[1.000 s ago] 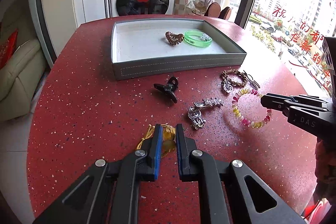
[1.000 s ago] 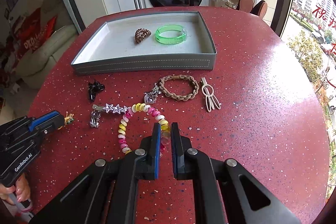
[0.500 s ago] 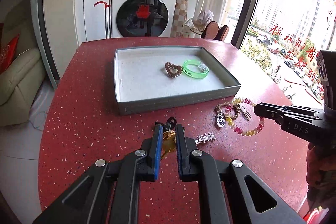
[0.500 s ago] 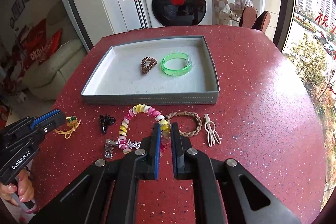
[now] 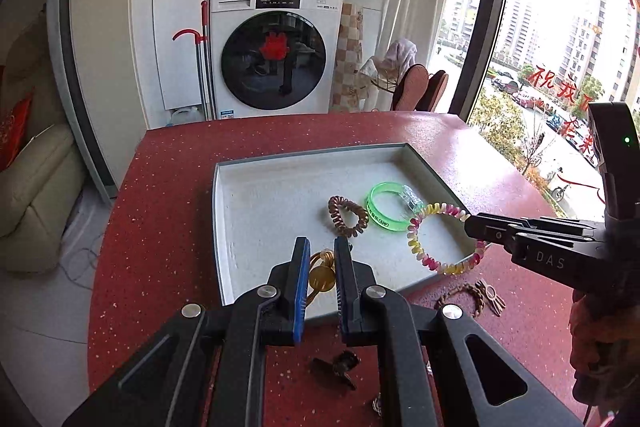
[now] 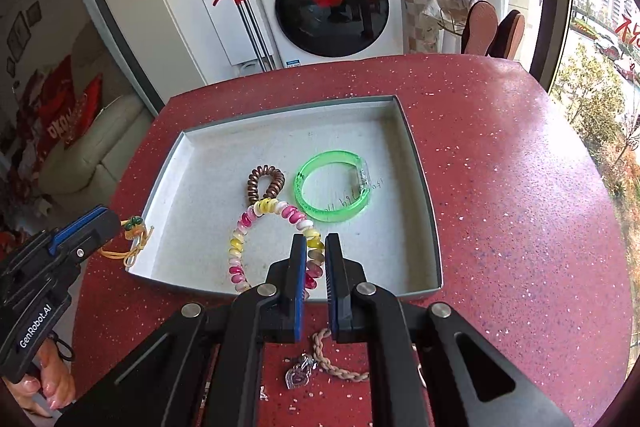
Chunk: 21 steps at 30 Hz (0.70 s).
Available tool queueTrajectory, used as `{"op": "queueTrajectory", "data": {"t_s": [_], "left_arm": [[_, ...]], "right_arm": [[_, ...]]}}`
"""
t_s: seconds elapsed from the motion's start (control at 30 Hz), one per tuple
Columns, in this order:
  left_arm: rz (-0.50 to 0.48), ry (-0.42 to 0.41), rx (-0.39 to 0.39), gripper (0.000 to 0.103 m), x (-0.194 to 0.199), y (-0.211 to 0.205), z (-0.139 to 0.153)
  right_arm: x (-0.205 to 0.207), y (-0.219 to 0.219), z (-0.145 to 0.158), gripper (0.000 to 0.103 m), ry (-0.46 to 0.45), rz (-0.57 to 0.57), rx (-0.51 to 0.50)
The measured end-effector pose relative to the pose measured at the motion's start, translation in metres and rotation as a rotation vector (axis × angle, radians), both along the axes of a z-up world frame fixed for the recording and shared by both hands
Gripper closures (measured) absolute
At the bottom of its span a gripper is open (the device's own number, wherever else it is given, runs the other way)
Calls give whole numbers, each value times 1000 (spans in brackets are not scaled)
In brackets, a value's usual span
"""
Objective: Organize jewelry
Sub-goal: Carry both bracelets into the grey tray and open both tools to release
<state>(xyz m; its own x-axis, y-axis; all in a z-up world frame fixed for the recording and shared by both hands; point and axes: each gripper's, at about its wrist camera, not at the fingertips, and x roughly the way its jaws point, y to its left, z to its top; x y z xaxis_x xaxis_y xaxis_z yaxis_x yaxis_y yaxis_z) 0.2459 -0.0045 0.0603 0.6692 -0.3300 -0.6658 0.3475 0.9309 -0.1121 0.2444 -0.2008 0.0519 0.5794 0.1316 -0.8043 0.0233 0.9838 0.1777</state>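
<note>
Tray [image 6: 420,187]: green bangle [image 6: 332,187] beside brown coil tie [image 6: 266,183].

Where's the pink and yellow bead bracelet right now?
The bead bracelet hangs from the right gripper, above the near part of the grey tray, just in front of the brown coil hair tie and green bangle.

Bright daylight from the overexposed window [image 5: 560,27]; sharp centre, fisheye-bent, dark-vignetted edges.
</note>
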Motion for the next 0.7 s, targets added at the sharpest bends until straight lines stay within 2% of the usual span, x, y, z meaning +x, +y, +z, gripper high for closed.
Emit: {"op": "queueTrajectory", "data": {"t_s": [0.33, 0.57, 0.7], "left_arm": [[24, 62, 61, 73, 58, -13, -39], [48, 81, 126, 73, 78, -21, -62], [74, 102, 133, 73, 87, -21, -71]], "right_arm": [[39, -4, -54, 93, 143, -18, 45], [49, -16, -60, 93, 118, -64, 17], [55, -21, -58, 93, 85, -86, -20]]}}
